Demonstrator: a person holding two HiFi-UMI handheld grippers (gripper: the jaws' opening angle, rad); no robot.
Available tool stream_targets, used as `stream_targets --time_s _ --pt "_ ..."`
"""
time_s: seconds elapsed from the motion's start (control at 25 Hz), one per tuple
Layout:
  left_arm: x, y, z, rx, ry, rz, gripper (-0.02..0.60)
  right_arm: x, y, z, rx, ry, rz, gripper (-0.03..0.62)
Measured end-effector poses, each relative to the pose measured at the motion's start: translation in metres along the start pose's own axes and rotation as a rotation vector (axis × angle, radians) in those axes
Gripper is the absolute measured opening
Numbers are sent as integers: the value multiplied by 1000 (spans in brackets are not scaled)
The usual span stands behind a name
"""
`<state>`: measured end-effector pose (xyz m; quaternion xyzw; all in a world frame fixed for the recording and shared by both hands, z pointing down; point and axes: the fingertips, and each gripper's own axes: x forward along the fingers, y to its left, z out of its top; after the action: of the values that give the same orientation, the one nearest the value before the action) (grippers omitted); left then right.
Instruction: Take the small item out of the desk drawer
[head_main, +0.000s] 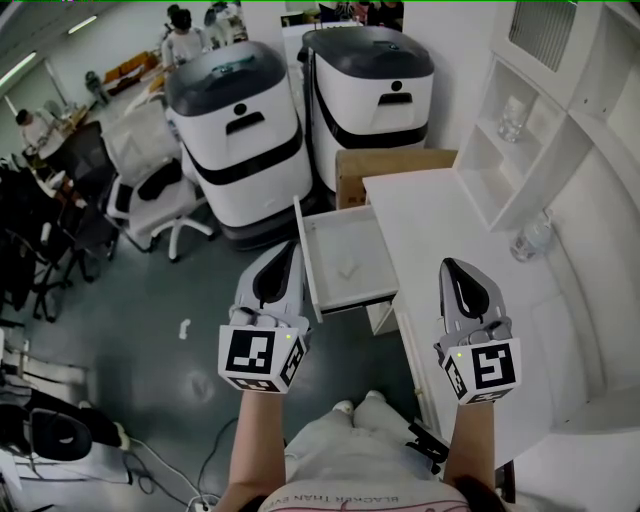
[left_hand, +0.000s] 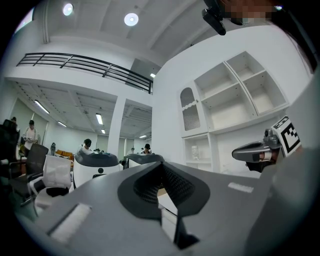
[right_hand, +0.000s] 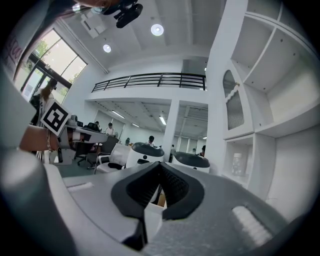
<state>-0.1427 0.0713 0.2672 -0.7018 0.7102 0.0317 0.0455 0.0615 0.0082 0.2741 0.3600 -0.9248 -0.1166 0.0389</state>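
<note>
The white desk drawer (head_main: 345, 262) stands pulled out from the left side of the white desk (head_main: 450, 230). Its floor shows only a faint grey mark (head_main: 348, 270); I cannot make out a small item. My left gripper (head_main: 292, 244) hangs just left of the drawer, above the floor, with jaws shut and nothing in them. My right gripper (head_main: 447, 263) is over the desk's front part, right of the drawer, also shut and empty. In the left gripper view the left gripper's (left_hand: 161, 165) dark tips meet. The right gripper's (right_hand: 159, 165) tips also meet in its own view.
Two large white and grey machines (head_main: 243, 130) (head_main: 372, 85) stand behind the drawer, with a cardboard box (head_main: 392, 166) beside the desk. An office chair (head_main: 150, 195) is at the left. A glass jar (head_main: 530, 238) sits on the desk, another (head_main: 512, 118) in the shelf unit. People work far back.
</note>
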Motion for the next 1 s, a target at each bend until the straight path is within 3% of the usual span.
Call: stream_targets --time_s 0.52,1.0 --pt "27 19 -14 -23 5 25 11 33 -9 -10 -13 19 14 3" --pt "101 45 -26 4 40 33 11 107 -47 -25 0 24 34 3"
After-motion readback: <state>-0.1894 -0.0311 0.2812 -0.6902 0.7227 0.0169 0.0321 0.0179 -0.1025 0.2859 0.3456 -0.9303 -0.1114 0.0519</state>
